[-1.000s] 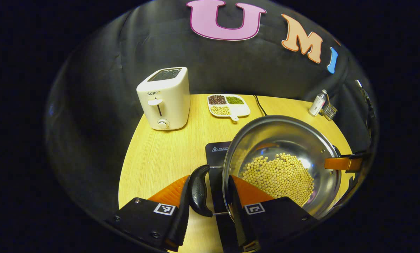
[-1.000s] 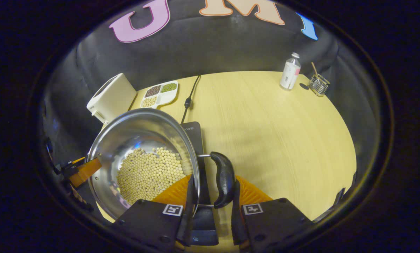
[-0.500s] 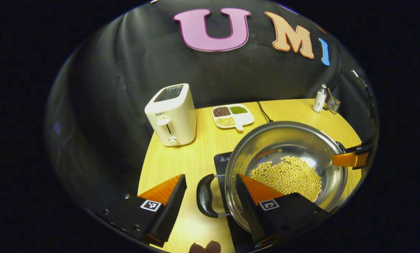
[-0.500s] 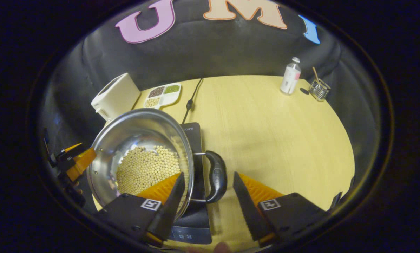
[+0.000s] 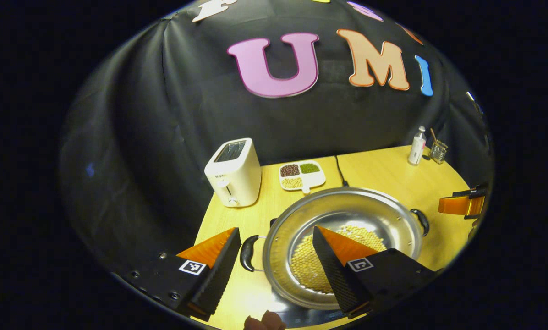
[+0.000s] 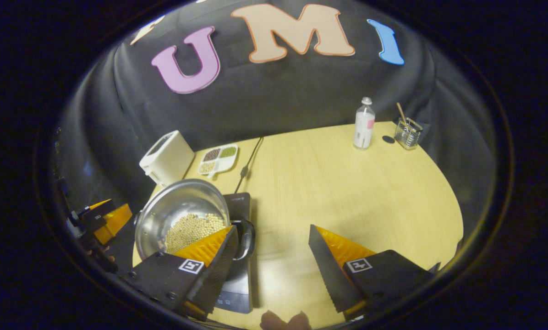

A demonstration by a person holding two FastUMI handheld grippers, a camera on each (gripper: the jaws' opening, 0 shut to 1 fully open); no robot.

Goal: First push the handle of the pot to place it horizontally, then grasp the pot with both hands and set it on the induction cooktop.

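Observation:
A steel pot (image 5: 347,219) holding soybeans (image 5: 301,268) stands level on the black induction cooktop (image 6: 235,284). In the left gripper view my left gripper (image 5: 276,270) is open, raised above and back from the pot's black left handle (image 5: 246,253), touching nothing. In the right gripper view my right gripper (image 6: 271,270) is also open, with the pot (image 6: 173,206) and its black right handle (image 6: 247,233) beyond its left finger. Each gripper also shows far off in the other's view: the right gripper (image 5: 462,205) and the left gripper (image 6: 104,217).
On the wooden table (image 6: 347,183) behind the pot stand a white toaster (image 5: 233,172), a divided dish of beans (image 5: 301,175) and the cooktop's cable (image 6: 249,160). A bottle (image 6: 363,123) and a glass holder (image 6: 407,133) stand at the far right.
Both grippers opened off the pot's handles and drew back and upward. The pot has settled level on the cooktop.

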